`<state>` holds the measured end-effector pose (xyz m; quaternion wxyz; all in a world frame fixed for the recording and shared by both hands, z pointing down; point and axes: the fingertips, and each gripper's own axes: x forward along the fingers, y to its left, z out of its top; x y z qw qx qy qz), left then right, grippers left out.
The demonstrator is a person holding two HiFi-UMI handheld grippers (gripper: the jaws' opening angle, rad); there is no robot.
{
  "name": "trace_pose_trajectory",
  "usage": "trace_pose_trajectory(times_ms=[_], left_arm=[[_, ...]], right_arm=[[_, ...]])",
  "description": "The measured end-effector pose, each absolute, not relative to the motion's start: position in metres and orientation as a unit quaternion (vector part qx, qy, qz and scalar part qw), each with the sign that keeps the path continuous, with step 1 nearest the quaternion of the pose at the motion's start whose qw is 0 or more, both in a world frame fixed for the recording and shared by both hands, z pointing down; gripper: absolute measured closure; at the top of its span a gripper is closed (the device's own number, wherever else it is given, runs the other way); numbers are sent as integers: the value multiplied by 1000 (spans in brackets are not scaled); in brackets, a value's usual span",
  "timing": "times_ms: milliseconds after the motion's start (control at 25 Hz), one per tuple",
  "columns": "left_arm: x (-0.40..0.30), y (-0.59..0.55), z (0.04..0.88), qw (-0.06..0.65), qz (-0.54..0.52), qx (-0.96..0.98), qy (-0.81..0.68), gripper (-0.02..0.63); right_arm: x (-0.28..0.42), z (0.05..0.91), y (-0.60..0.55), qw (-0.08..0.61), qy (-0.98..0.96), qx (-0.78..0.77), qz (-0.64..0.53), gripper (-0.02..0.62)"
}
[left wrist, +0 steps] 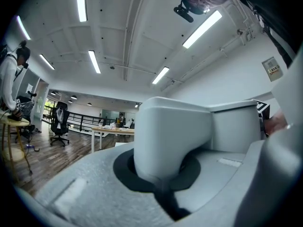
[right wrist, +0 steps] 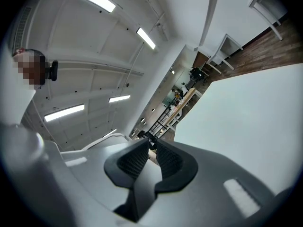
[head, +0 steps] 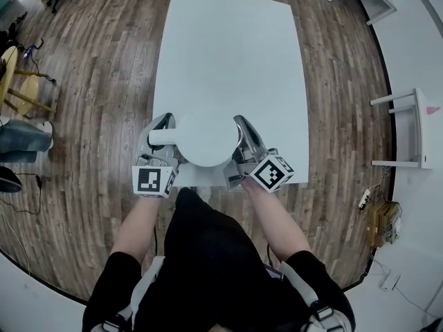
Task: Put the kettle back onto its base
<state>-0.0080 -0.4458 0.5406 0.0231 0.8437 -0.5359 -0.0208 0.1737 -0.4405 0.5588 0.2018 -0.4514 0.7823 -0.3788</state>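
While the left gripper has its jaws clamped on the handle at the left side of the white kettle, the right gripper is just beside the kettle's right side, its jaws almost together with a narrow gap and nothing in it. Under the kettle is the near edge of the white surface, and no base shows around it, so it may be hidden below the kettle or out of view. I judge the placing step is in hand; the next move calls for keeping the kettle upright and lowering it centred on the base.
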Motion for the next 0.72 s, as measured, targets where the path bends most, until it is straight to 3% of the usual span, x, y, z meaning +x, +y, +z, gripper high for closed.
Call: trace_pose_trajectory(times_ms=[480, 720], left_arm=[[-3, -444, 544, 17, -8, 848, -530, 600], [-9, -439, 561, 34, 23, 841, -539, 521]], right_arm=[[177, 565, -440, 207, 773, -456, -391, 546], [184, 580, -429, 173, 785, -466, -370, 540]])
